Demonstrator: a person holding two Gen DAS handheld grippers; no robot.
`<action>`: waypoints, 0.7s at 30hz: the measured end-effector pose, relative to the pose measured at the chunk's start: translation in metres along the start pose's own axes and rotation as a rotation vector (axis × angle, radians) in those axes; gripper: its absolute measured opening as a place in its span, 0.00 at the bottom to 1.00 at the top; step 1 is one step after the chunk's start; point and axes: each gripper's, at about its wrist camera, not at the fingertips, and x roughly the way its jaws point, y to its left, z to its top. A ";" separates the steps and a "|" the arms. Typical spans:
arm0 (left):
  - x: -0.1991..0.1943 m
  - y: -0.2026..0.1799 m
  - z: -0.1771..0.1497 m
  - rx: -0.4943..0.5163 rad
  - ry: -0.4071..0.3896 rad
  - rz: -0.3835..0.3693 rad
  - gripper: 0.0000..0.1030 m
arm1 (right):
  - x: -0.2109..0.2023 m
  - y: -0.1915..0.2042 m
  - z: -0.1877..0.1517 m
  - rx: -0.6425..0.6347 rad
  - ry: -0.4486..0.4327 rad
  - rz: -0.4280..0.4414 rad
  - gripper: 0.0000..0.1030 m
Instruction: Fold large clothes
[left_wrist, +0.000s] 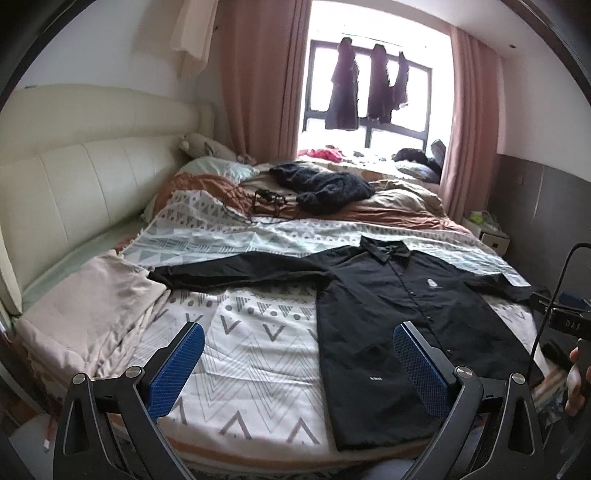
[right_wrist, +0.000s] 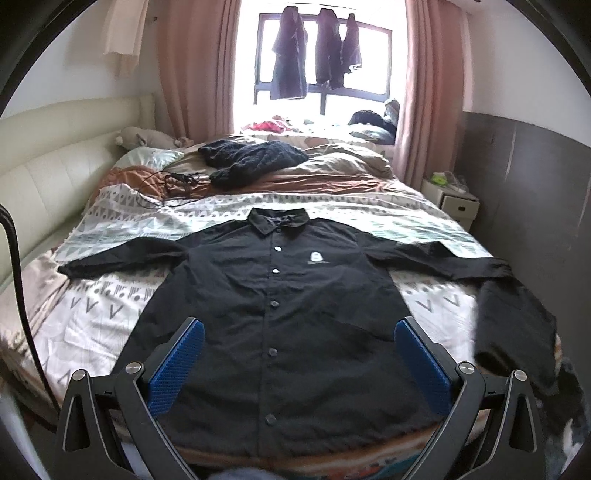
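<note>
A large black button-up shirt (right_wrist: 273, 314) lies flat and face up on the patterned bedspread (right_wrist: 88, 317), collar toward the window, both sleeves spread out sideways. It also shows in the left wrist view (left_wrist: 399, 314), right of centre. My left gripper (left_wrist: 297, 363) is open and empty above the bedspread, left of the shirt's hem. My right gripper (right_wrist: 297, 363) is open and empty above the shirt's lower front. The right sleeve end (right_wrist: 517, 332) hangs over the bed's right edge.
A beige folded blanket (left_wrist: 92, 314) lies at the bed's left. A dark knit garment (left_wrist: 325, 186) and black cables (left_wrist: 266, 201) lie further up the bed. A small white nightstand (right_wrist: 450, 201) stands to the right. The other gripper's body (left_wrist: 561, 317) shows at the right edge.
</note>
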 end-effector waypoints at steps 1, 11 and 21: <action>0.007 0.004 0.002 -0.008 0.008 -0.001 0.99 | 0.007 0.003 0.002 -0.001 0.002 0.005 1.00; 0.068 0.026 0.029 -0.003 0.088 0.063 0.99 | 0.079 0.030 0.029 -0.010 0.062 0.016 1.00; 0.124 0.075 0.059 -0.051 0.150 0.125 0.91 | 0.140 0.076 0.075 0.069 0.055 0.182 1.00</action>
